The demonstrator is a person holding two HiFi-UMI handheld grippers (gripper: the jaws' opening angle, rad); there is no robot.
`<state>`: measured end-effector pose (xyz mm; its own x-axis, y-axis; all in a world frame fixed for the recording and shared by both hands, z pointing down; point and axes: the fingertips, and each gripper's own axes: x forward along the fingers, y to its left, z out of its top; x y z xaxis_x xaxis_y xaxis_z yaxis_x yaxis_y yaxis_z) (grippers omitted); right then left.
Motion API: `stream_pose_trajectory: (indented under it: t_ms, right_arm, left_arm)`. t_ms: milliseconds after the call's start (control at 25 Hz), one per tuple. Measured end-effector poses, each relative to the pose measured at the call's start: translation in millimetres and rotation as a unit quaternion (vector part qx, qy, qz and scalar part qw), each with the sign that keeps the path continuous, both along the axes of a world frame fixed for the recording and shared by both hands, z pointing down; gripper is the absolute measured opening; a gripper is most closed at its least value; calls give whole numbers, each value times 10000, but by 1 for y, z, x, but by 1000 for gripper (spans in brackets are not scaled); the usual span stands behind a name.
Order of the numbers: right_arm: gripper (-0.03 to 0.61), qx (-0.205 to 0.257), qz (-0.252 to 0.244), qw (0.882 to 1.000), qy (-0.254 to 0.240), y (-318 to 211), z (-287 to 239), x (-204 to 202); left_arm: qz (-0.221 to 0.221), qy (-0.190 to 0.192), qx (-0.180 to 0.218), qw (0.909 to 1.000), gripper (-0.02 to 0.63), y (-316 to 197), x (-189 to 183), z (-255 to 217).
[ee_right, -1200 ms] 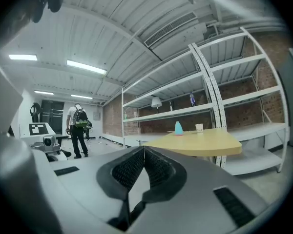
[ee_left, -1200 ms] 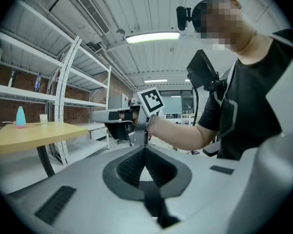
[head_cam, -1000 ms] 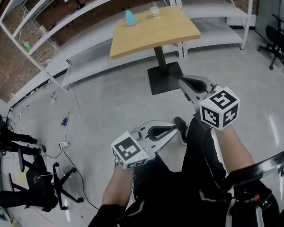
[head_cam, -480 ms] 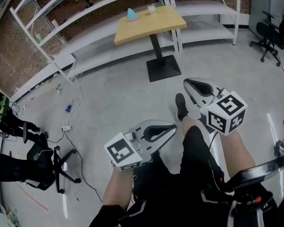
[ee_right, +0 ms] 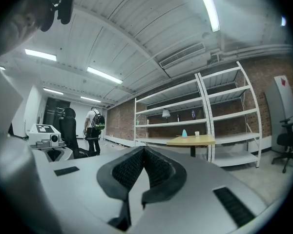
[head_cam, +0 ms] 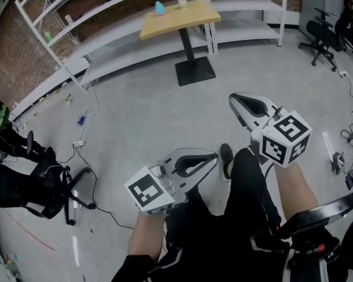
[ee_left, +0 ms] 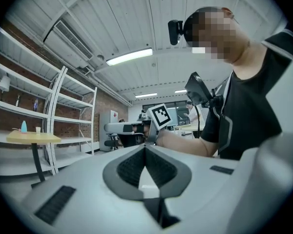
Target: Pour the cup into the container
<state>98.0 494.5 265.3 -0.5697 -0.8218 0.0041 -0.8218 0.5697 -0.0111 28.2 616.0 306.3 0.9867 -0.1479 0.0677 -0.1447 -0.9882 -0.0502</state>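
Room, head view: a grey concrete floor, with long white shelving against a brick wall.
Desk: one wooden desk on a single black post stands far off, in front of the shelving.
Task things: one blue container and one small pale cup stand apart on the desk's far edge, too small to show more.
Claws: the left claw and right claw are held over the person's dark-trousered legs, well away from the desk, with open floor between.
Around: loose cables trail over the floor at the left. One black office chair is at the left edge, and another chair is at the far right.
Left gripper view: the left claw is closed tip to tip with nothing in it. The desk, blue container and cup are small at the left. The right claw's marker cube is straight ahead.
Right gripper view: the right claw is also closed and empty. The desk, blue container and cup lie beyond it. One person with a backpack stands far off at the left.
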Motion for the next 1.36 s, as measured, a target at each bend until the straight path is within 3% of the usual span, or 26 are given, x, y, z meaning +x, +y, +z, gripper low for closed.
stream_pose_trajectory:
  t_ms: [280, 480, 680, 1080, 1360]
  right_arm:
    - [2, -79, 37, 9999, -101, 69, 1, -4]
    - [2, -72, 64, 9999, -86, 104, 0, -3]
    - [1, -75, 18, 9999, -107, 131, -1, -5]
    - [0, 2, 24, 10000, -83, 153, -7, -9]
    - [0, 93, 30, 9999, -85, 157, -13, -4]
  left_arm:
    - [-20, 79, 137, 9999, -8, 58, -8, -4]
    - [-89, -33, -111, 9999, -8, 92, -6, -2]
    - [-91, -12, 130, 9999, -8, 114, -7, -3]
    - [-91, -23, 260, 9996, -8, 138, -12, -8]
    - [-324, 88, 194, 9992, -8, 130, -13, -15]
